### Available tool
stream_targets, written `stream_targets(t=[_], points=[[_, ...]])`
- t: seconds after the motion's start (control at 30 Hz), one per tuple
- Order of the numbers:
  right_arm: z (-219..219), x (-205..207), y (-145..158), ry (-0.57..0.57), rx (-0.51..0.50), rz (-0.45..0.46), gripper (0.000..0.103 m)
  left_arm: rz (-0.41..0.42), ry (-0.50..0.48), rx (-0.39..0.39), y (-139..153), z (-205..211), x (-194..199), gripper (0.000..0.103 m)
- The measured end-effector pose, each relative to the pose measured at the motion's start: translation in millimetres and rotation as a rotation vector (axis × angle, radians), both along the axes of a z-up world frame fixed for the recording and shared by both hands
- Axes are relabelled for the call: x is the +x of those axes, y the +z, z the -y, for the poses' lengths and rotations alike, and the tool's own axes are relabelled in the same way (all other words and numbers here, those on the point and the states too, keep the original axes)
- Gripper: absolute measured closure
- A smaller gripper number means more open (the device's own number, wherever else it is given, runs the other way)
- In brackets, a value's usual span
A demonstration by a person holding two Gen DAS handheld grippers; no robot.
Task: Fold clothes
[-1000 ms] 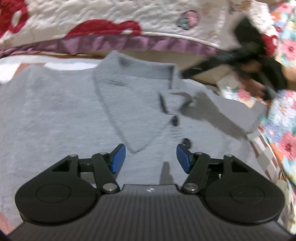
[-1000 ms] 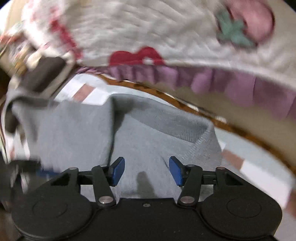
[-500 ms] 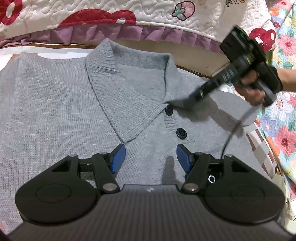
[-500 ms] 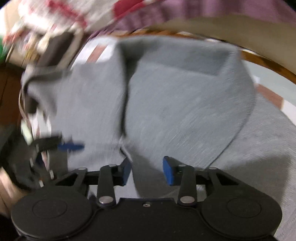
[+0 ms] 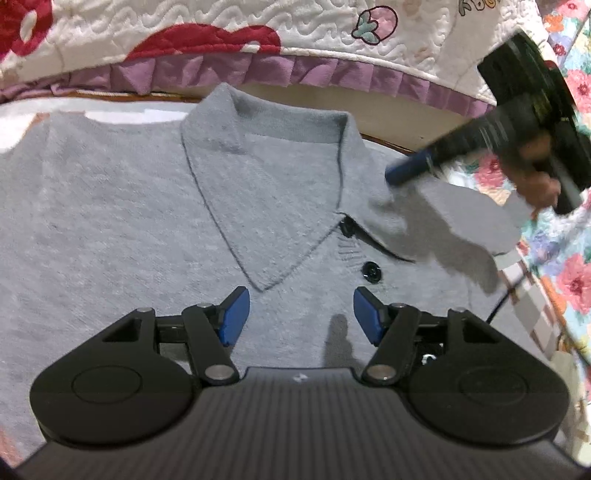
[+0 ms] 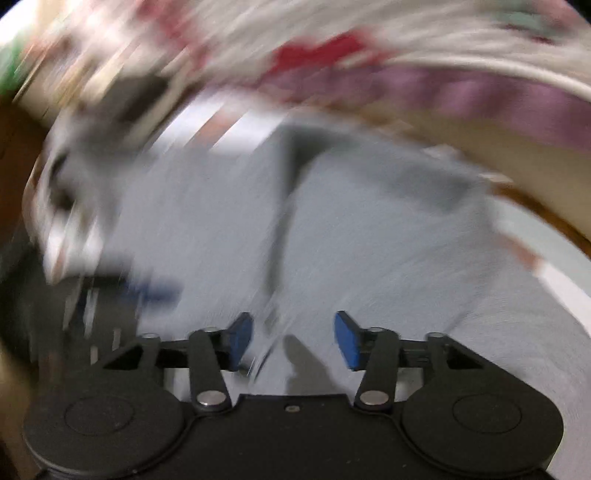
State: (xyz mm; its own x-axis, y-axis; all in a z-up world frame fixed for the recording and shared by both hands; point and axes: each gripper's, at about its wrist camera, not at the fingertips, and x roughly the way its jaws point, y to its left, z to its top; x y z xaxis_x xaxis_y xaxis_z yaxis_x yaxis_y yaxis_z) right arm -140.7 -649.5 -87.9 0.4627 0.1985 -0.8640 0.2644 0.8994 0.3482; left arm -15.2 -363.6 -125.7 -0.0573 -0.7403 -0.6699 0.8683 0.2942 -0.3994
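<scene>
Nearest in the left wrist view, the left gripper is held over the chest of the grey sweater. Its blue pads are set well apart, nothing is between them, and nothing is touched by them. It is seen in the same spot as a second ago.

The sweater is spread flat on the bed, front up, with its two black buttons just past the left pads. The big change is at the collar. A second ago the collar was bunched and turned over. Now both flaps are laid down flat and neat. So the sweater is judged to be smoothed out and ready, and no fold is made yet.

Farther off, at the shoulder, the right gripper is seen, blurred, carried in a hand. Its jaws have just been opened again after a short squeeze. In its own blurred view the right pads are set apart with nothing pinched between them. Whether the cloth is touched cannot be told.

Behind it all, the quilt with the purple frill is seen.
</scene>
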Motion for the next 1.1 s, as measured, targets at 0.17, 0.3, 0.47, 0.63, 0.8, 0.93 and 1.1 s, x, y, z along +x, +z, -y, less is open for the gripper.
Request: stream_targets(t=[0.17, 0.3, 0.47, 0.63, 0.8, 0.93, 1.1], points=[[22, 18, -18, -0.306, -0.006, -0.099, 0.044, 0.012, 0.031, 0.021, -1, 0, 4, 0.041], [-1, 40, -34, -0.356, -0.124, -0.188, 0.043, 0.019, 0.056, 0.033, 0, -1, 7, 0.041], [-32, 52, -42, -0.311, -0.294, -0.234, 0.048, 0.023, 0.098, 0.054, 1, -2, 14, 0.039], [-8, 39, -27, -0.314, -0.387, -0.171, 0.094, 0.014, 0.148, 0.057, 2, -7, 23, 0.039], [-8, 39, -12, -0.278, -0.537, -0.097, 0.103, 0.004, 0.186, 0.054, 4, -11, 29, 0.039], [-9, 45, -7, -0.217, -0.515, -0.047, 0.093, 0.027, 0.215, 0.08, 10, -14, 31, 0.039], [-43, 39, 21, -0.103, -0.481, 0.015, 0.08, 0.079, 0.285, 0.067, 38, -34, 42, 0.039]])
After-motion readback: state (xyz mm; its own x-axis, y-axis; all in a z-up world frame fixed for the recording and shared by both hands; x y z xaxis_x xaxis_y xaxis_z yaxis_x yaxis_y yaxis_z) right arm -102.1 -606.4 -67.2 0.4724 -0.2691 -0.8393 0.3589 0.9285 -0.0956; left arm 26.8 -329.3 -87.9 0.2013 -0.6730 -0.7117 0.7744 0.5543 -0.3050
